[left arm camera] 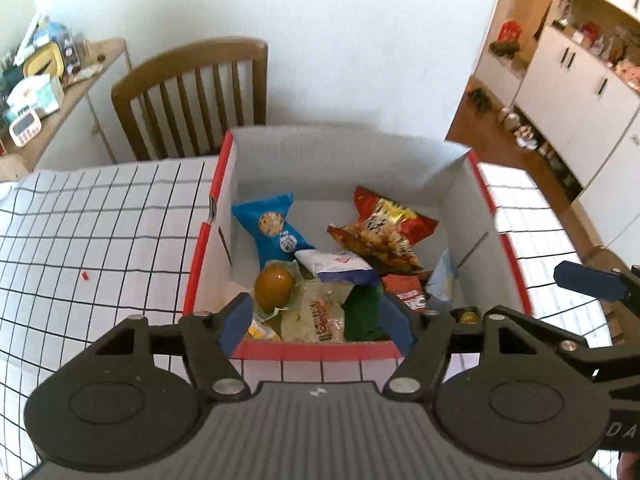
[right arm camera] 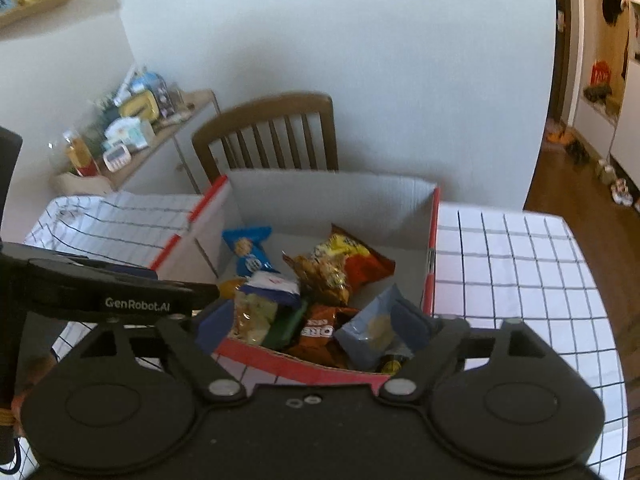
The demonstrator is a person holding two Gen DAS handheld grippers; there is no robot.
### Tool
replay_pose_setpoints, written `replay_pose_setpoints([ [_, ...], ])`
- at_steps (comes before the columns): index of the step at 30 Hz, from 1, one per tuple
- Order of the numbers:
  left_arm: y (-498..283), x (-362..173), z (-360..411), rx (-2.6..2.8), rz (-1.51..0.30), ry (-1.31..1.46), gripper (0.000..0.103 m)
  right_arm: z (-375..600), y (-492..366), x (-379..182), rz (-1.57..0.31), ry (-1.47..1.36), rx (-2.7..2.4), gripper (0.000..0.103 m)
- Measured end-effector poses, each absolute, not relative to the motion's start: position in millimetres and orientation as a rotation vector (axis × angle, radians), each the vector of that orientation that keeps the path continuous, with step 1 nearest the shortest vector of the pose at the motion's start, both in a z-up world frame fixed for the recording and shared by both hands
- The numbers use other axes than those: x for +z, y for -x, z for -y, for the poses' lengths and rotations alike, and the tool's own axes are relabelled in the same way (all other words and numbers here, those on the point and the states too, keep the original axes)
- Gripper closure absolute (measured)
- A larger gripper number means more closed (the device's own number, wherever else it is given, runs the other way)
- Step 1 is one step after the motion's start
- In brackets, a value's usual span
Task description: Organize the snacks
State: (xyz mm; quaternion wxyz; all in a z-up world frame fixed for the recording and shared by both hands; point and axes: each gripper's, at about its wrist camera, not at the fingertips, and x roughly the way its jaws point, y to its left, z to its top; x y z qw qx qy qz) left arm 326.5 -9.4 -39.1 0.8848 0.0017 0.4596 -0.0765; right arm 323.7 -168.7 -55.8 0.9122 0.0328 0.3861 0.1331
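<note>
White grid-checked tablecloth (left arm camera: 100,240) covers the table, which bears one open cardboard box (left arm camera: 344,160) with red-edged rims and white inner walls.

Contents of box, near to far:
- brown egg-like snack (left arm camera: 274,284) in clear wrap, near the left wall;
- pale packet of rice-cracker type (left arm camera: 316,316), lying against the near rim;
- dark green packet (left arm camera: 362,312), beside it;
- orange-brown Oreo packet (right arm camera: 320,330) (lettering upside down in the right wrist view);
- light blue packet (right arm camera: 374,330), near the right corner;
- white-and-purple pouch (left arm camera: 340,266), resting on top of the pile;
- blue cookie packet (left arm camera: 274,226), toward the far left;
- red-and-yellow crisp bag (left arm camera: 388,228), toward the far right.

Left gripper (left arm camera: 316,320): jaws apart, nothing between the blue pads, held above the near rim.
Right gripper (right arm camera: 316,326): jaws spread wide, likewise empty, over the same rim.

Surroundings: wooden slat-back chair (left arm camera: 192,96) behind the box; cluttered side shelf (left arm camera: 48,80) at left; white cabinets (left arm camera: 580,92) at right.
</note>
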Motion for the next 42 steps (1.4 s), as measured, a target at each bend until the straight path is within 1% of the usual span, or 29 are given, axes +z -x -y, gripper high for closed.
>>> replay_pose_setpoints([
  [1, -320.8, -35.0, 8.6, -0.161, -0.941, -0.009, 0.032, 169.5, -318.4, -51.5, -0.781, -0.073, 0.278, 0.014],
  [3, -308.5, -27.5, 6.5, -0.171, -0.909, -0.013, 0.026, 171.3, -308.1, -43.7, -0.751, -0.092, 0.287, 0.012],
  [5, -295.7, -18.7, 4.7, -0.182, -0.876, -0.017, 0.022, 172.4, -297.6, -37.0, -0.727, -0.110, 0.294, 0.010],
  [7, -284.2, -10.9, 2.5, -0.189, -0.848, -0.013, 0.019, 174.1, -286.3, -30.2, -0.699, -0.125, 0.306, 0.007],
  [9, -272.7, -3.4, 0.2, -0.196, -0.823, -0.011, 0.014, 174.4, -274.7, -24.7, -0.665, -0.122, 0.305, 0.001],
  [12, -256.5, 5.4, -2.3, -0.204, -0.787, -0.012, 0.010, 175.1, -258.7, -17.9, -0.617, -0.130, 0.309, 0.000],
  [21, -210.4, 18.2, -10.2, -0.196, -0.719, 0.000, 0.010, 174.0, -217.5, -2.3, -0.487, -0.146, 0.334, 0.000],
  [26, -190.4, 22.8, -10.7, -0.191, -0.688, -0.010, 0.010, 168.2, -201.9, 2.9, -0.464, -0.118, 0.325, 0.000],
  [30, -181.3, 24.5, -12.2, -0.187, -0.687, 0.005, 0.010, 167.0, -190.2, 3.7, -0.437, -0.100, 0.298, 0.000],
  [42, -167.0, 25.0, -14.5, -0.172, -0.703, 0.048, 0.010, 168.3, -174.4, 1.8, -0.433, -0.108, 0.259, 0.000],
])
